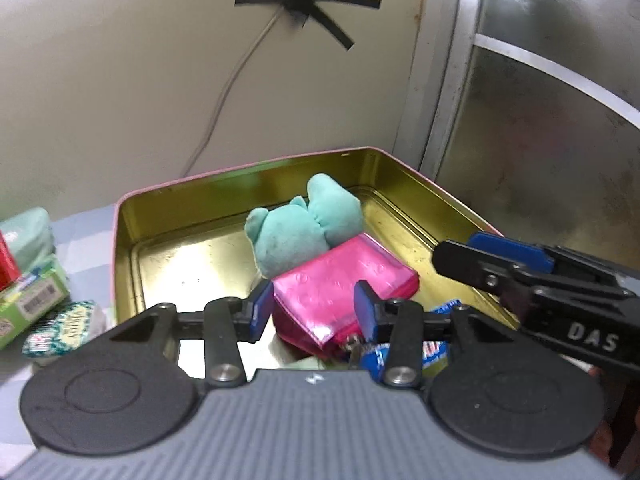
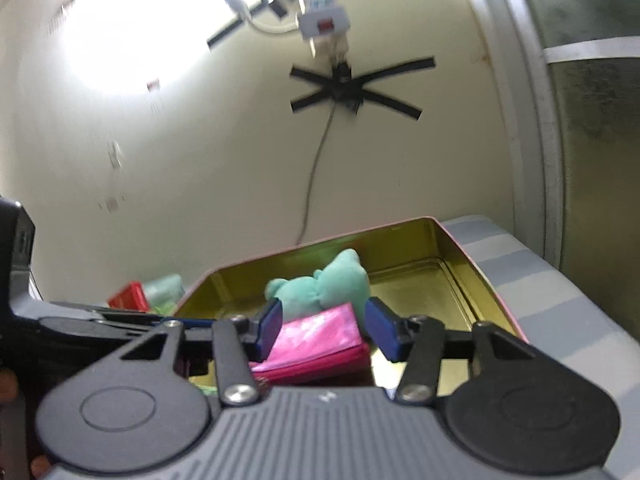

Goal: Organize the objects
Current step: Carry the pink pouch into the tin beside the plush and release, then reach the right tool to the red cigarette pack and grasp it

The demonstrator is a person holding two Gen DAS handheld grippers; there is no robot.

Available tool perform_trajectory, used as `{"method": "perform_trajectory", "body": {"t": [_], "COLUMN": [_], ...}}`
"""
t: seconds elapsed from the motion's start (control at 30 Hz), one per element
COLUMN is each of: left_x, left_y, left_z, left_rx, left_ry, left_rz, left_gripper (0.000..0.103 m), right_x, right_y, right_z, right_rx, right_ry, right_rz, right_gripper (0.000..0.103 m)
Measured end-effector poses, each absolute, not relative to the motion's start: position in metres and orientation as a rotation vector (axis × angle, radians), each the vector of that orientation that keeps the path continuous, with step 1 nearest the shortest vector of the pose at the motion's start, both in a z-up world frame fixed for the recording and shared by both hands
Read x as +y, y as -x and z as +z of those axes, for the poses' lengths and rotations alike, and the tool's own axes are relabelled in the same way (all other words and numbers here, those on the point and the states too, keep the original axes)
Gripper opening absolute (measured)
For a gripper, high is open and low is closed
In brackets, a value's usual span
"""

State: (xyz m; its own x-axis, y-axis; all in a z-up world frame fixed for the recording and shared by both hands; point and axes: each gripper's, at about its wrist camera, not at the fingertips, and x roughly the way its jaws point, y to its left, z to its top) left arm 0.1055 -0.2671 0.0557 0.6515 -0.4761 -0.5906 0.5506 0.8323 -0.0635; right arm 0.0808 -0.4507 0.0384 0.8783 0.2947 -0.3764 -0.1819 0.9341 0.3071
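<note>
Seen along the left gripper (image 1: 314, 312), the two blue pads stand a little apart with the near corner of the pink wallet (image 1: 340, 292) framed between them; whether the pads press on it cannot be told, though a gap shows beside the left pad. Blue candy wrappers (image 1: 434, 350) are seen at the gripper's 4 o'clock, partly hidden behind its linkage. The wallet lies inside the gold-lined tin (image 1: 160, 216), at 12 o'clock from the left gripper, its long axis running from 7 toward 1 o'clock. Beyond it, touching its far edge, the teal plush toy (image 1: 296, 232) rests at 12 o'clock. The right gripper (image 1: 460, 258) enters at 3 o'clock, over the tin's right rim. In the right wrist view that gripper (image 2: 322, 326) is held moderately open and empty, with the wallet (image 2: 316, 340) lying below and between its pads, apparently untouched. The left gripper is judged nearer to the wallet. Outside the tin, at 9 o'clock, small packets and a green box (image 1: 34, 300) lie on the striped cloth (image 1: 80, 248).
</note>
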Motion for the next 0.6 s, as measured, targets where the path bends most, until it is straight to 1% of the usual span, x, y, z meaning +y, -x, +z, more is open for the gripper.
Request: {"method": "perform_trajectory", "body": {"t": [0.17, 0.27, 0.6], "left_x": [-0.254, -0.243, -0.209], "left_y": [-0.078, -0.063, -0.035], "left_z": [0.067, 0.071, 0.08], "left_rx": [0.575, 0.548, 0.501], "left_ry": [-0.167, -0.183, -0.194], "left_rz": [-0.559, -0.536, -0.475], "left_gripper": [0.049, 0.052, 0.053], "right_x": [-0.445, -0.44, -0.411], "right_y": [-0.042, -0.027, 0.006], "right_z": [0.036, 0.039, 0.057], "right_rx": [0.392, 0.371, 0.352], "right_ry": [-0.333, -0.335, -0.308], "right_rz": [0.235, 0.227, 0.242], "right_gripper": [0.049, 0.051, 0.052]}}
